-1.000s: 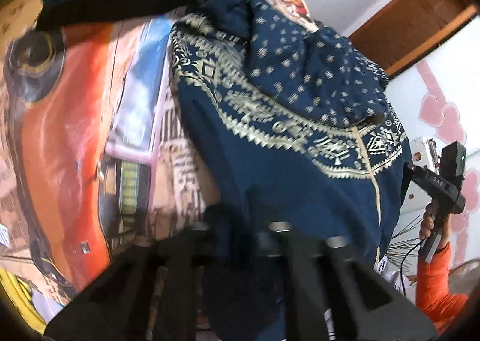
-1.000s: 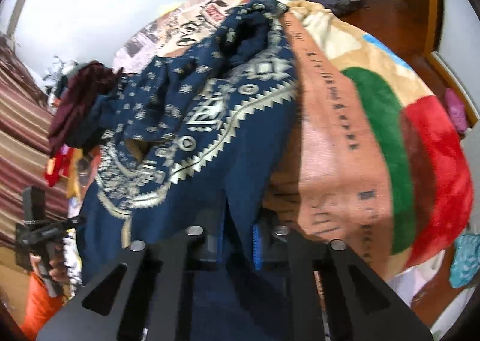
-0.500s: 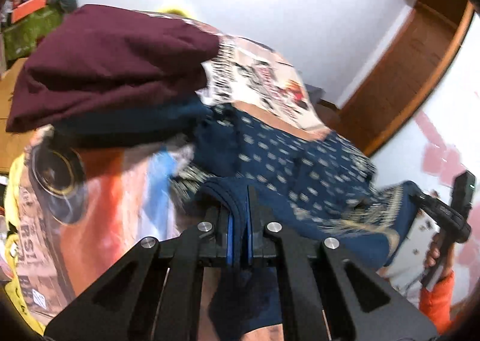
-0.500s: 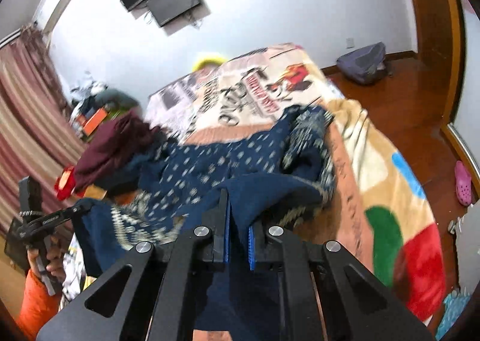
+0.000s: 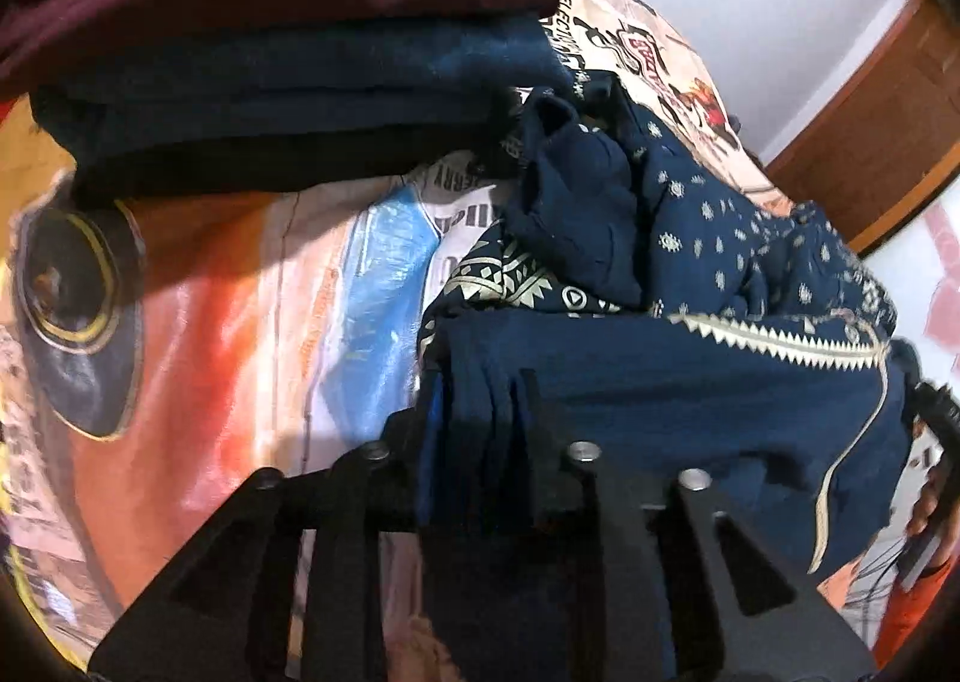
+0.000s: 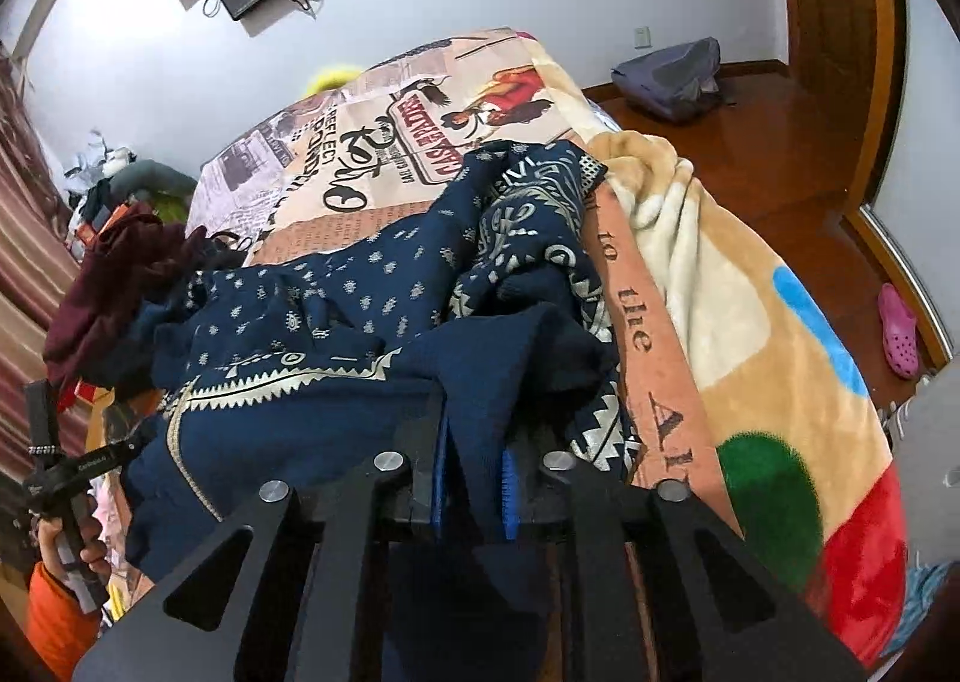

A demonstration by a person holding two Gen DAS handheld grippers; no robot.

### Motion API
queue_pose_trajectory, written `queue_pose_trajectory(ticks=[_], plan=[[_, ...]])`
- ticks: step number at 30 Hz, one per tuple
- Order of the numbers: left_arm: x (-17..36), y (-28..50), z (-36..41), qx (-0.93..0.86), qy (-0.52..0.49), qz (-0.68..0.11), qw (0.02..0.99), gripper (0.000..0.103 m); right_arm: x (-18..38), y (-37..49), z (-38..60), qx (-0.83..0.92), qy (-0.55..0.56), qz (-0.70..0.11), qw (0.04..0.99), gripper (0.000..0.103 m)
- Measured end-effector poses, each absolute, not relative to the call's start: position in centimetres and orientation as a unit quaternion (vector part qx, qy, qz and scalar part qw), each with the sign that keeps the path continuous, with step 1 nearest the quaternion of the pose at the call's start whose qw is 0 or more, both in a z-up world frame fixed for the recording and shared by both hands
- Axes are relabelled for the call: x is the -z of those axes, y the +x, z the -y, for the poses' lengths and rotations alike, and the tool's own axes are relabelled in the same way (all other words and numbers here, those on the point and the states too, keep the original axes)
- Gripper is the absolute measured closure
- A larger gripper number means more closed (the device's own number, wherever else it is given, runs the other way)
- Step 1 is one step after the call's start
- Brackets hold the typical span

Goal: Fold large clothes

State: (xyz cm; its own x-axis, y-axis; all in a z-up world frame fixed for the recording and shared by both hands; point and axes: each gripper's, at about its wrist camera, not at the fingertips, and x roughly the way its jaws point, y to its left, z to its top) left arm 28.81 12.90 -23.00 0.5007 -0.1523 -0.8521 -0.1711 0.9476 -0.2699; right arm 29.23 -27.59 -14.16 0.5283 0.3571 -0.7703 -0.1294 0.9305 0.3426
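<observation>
I had the navy patterned garment (image 5: 690, 382) folded over on the bed (image 6: 750, 322), its folded edge running side to side between my two hands, so its long axis lay across both views rather than away from me. The left hand-held gripper (image 5: 480, 406) sat at one end of that edge, with bunched navy cloth between its blue pads; its jaws were opening, and from this view I judged the pads were no longer pressing, the cloth just standing loose in the gap. The right hand-held gripper (image 6: 474, 460) was at the other end, jaws also opening, with a fold of the same cloth standing between the pads and daylight showing on both sides of it. Rest of the garment lay just ahead of both grippers, heaped up and wrinkled, spotted part furthest out. From the left gripper, a stack of folded clothes (image 5: 288, 82) was ahead and to the left, near the garment but apart from the released edge as far as I could tell. Both hands were equally near the edge, one per corner. Next move, I judged, would turn on backing straight out along the fingers so the edge stays put.
</observation>
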Motion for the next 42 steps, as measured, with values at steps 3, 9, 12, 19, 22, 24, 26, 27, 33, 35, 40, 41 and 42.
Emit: queue_pose_trajectory(ticks=[3, 9, 12, 19, 22, 24, 26, 27, 33, 35, 40, 41, 42], plan=[[21.9, 27.7, -12.6, 0.000, -0.142, -0.501, 0.854, 0.065, 13.6, 28.7, 28.1, -0.133, 0.122, -0.478, 0.859, 0.070], [21.2, 24.9, -12.1, 0.023, -0.130, -0.510, 0.850, 0.058, 13.5, 26.6, 29.5, -0.147, 0.133, -0.497, 0.845, 0.061], [21.8, 23.7, -11.9, 0.029, -0.134, -0.522, 0.842, 0.058, 14.1, 25.9, 29.4, -0.154, 0.120, -0.513, 0.836, 0.058], [24.0, 21.6, -10.7, 0.043, -0.170, -0.543, 0.821, 0.051, 15.2, 23.5, 28.3, -0.179, 0.124, -0.529, 0.821, 0.054], [24.3, 21.1, -11.3, 0.039, -0.202, -0.542, 0.815, 0.050, 15.8, 22.4, 27.4, -0.189, 0.122, -0.527, 0.820, 0.048], [24.3, 20.7, -11.9, 0.035, -0.238, -0.536, 0.809, 0.051, 16.2, 21.7, 26.5, -0.188, 0.098, -0.518, 0.828, 0.047], [24.4, 20.5, -11.8, 0.032, -0.249, -0.529, 0.811, 0.057, 16.4, 21.1, 25.9, -0.178, 0.081, -0.504, 0.841, 0.047], [24.3, 20.4, -11.6, 0.030, -0.240, -0.527, 0.815, 0.063, 16.4, 21.1, 25.7, -0.170, 0.079, -0.500, 0.846, 0.050], [21.4, 19.9, -8.8, 0.058, -0.158, -0.513, 0.842, 0.095, 14.3, 21.5, 26.4, -0.211, 0.120, -0.491, 0.837, 0.096], [19.4, 19.5, -8.4, 0.072, -0.153, -0.494, 0.853, 0.095, 12.3, 21.2, 26.3, -0.225, 0.113, -0.468, 0.847, 0.096], [12.9, 18.5, -8.9, 0.108, -0.172, -0.423, 0.883, 0.096, 7.4, 21.4, 25.8, -0.236, 0.106, -0.410, 0.874, 0.096], [11.7, 18.5, -9.0, 0.110, -0.173, -0.410, 0.889, 0.096, 6.8, 21.5, 25.8, -0.234, 0.105, -0.399, 0.881, 0.096], [10.4, 18.6, -9.0, 0.113, -0.174, -0.396, 0.895, 0.096, 5.8, 21.7, 25.9, -0.233, 0.107, -0.384, 0.887, 0.096]])
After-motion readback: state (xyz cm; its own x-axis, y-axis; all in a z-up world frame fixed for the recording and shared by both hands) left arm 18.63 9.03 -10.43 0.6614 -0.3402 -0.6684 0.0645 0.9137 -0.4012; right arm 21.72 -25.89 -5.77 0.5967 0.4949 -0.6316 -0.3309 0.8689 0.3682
